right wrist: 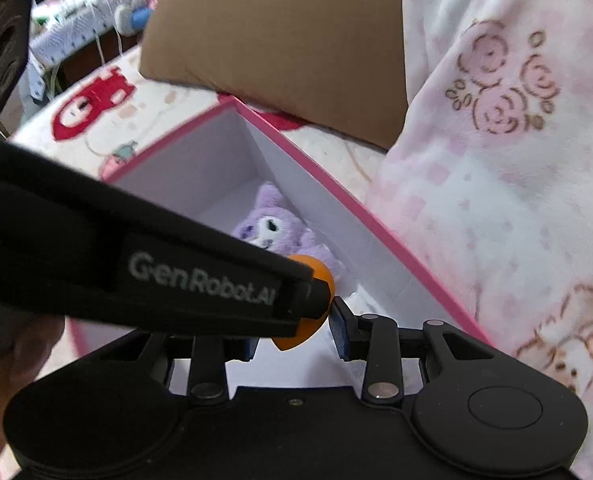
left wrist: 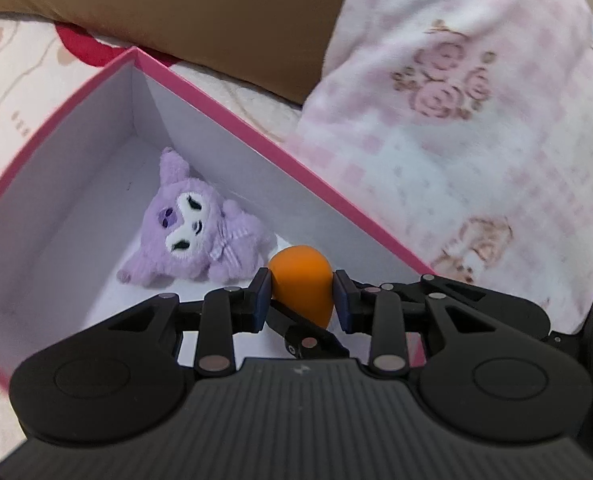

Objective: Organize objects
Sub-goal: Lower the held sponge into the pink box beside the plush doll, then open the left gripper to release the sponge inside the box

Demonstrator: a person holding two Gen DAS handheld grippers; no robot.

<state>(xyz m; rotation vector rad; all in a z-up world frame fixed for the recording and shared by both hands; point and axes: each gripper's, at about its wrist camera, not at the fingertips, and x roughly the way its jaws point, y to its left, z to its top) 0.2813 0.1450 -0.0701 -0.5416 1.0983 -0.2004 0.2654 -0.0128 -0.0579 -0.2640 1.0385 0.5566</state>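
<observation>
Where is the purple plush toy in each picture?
Left wrist view: the plush lies in the box, left of centre, just beyond the orange ball.
Right wrist view: the plush is near the middle, partly hidden behind the black band of the left claw.
Shared landmark: the box's pink rim, running along the plush's right side in both.

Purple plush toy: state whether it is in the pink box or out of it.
In. The purple plush toy lies on the white floor of the pink box, its walls rising around it, near the far corner.
</observation>
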